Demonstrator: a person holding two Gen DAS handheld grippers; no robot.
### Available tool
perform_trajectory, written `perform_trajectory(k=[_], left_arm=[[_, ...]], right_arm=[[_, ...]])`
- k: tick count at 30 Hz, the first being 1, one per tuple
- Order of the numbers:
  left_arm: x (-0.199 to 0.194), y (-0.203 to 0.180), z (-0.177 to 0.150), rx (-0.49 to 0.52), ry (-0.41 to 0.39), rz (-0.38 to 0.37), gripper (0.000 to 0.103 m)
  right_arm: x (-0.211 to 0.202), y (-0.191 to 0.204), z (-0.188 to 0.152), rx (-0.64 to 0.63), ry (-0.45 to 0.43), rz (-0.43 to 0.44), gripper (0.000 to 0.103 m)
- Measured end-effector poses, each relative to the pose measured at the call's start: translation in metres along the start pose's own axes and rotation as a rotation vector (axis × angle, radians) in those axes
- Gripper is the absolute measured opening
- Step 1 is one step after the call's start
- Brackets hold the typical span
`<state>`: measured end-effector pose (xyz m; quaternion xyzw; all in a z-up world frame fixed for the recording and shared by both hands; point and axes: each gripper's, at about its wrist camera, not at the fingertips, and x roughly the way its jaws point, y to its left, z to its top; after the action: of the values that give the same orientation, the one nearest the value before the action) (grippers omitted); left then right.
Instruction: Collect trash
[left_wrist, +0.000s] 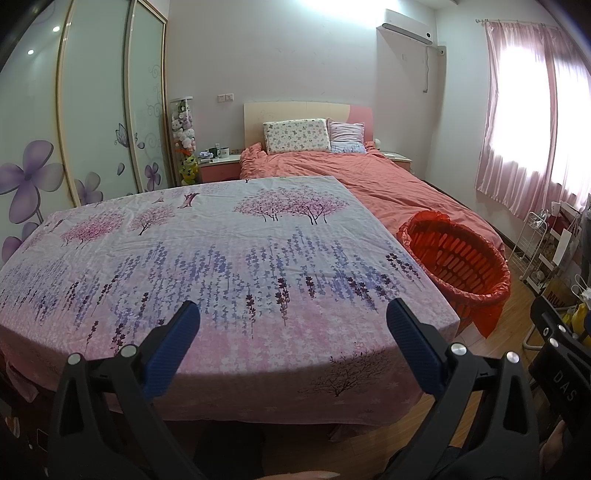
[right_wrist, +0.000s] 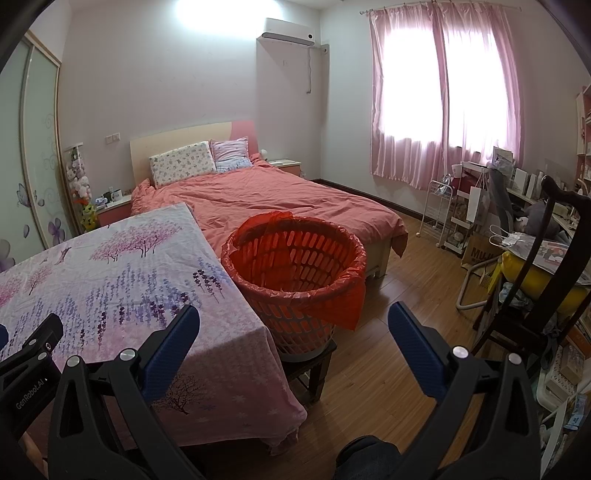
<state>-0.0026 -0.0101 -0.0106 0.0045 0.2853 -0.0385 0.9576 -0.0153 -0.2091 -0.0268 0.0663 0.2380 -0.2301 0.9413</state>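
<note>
One red-lined basket (right_wrist: 295, 269) stands on a stool (right_wrist: 314, 363) just beside the counter (left_wrist: 221, 258), before the bed (right_wrist: 288, 199). Both claws, left claw (left_wrist: 293, 325) and right claw (right_wrist: 293, 326), gape wide, holding and touching nothing.
</note>
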Motion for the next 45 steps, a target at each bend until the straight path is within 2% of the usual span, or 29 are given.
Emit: perform_trajectory(k=[45], left_arm=[[0.0,0.0023,-0.0007,0.001,0.003,0.007,0.099]], right_arm=[[0.001,0.0026,-0.0026,0.0,0.004,0.002,0.101]])
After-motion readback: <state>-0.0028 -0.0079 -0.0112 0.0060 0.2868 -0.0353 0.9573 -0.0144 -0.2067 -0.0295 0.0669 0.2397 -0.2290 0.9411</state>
